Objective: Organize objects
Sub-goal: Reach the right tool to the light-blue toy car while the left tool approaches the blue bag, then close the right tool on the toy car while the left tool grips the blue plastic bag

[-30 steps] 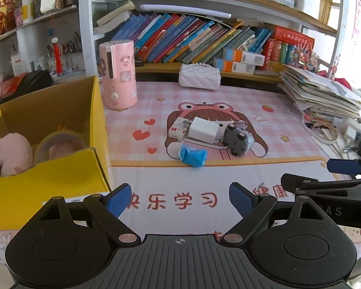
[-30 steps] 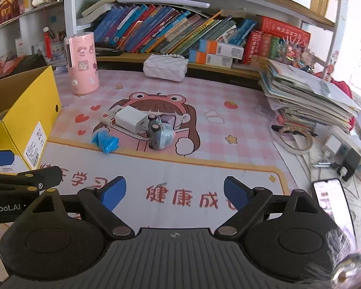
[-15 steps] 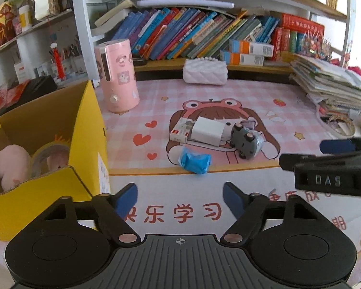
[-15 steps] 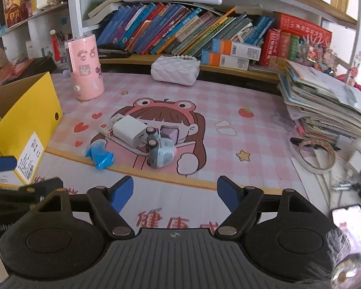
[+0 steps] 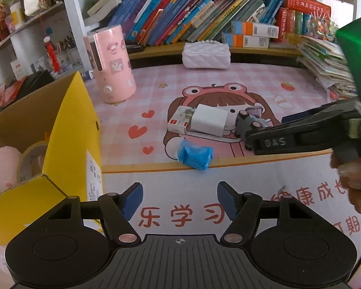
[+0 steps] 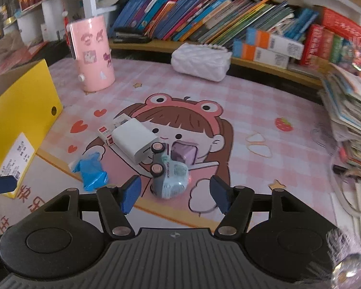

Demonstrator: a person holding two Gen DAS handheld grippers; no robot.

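Your right gripper (image 6: 175, 193) hangs with its jaws spread wide and nothing between them, just short of the toy car (image 6: 169, 177) lying on its side on the pink mat (image 6: 248, 101); the car touches the white charger block (image 6: 134, 142) and a small purple thing (image 6: 184, 153); the crumpled blue wrapper (image 6: 91, 172) lies just left of it; your left gripper (image 5: 178, 201) is likewise spread and empty over the mat's white strip, beside the yellow box (image 5: 69, 130), which holds a pink plush (image 5: 2, 166) and a tape roll (image 5: 30, 159).
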